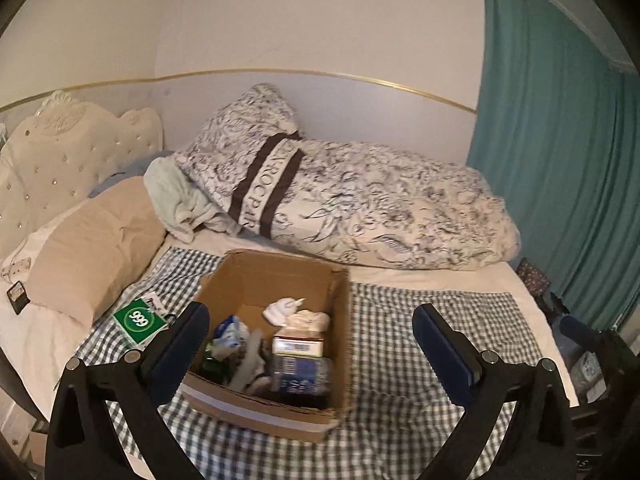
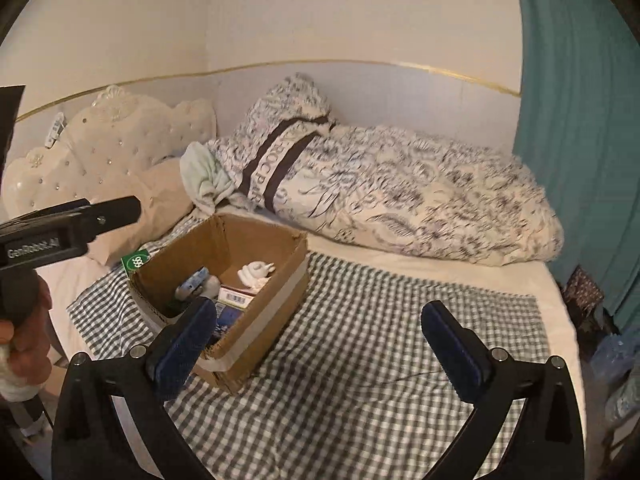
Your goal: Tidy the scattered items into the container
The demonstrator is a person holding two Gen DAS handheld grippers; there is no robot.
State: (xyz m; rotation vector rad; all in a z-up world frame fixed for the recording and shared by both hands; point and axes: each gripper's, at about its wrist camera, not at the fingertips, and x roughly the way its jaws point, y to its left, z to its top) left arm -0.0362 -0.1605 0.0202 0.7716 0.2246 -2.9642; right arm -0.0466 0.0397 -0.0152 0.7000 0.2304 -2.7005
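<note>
Here both the left gripper [image 1: 310, 344] and the right gripper [image 2: 318, 334] hang empty with jaws spread wide above the checked cloth [image 2: 380, 320], the filled cardboard box [image 1: 280, 276] resting on it, a green packet [image 1: 139, 319] lying just beside the box.

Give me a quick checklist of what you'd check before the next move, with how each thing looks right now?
1. Left gripper empty and open: ok.
2. Right gripper empty and open: ok.
3. Cardboard box upright, top open: ok.
4. Room left in the box: ok; socks, a carton and a blue pack leave some floor bare.
5. All items inside: not ok; the green box lies on the checked cloth, left of the box.
6. Anything else left behind the box: cannot tell.
</note>
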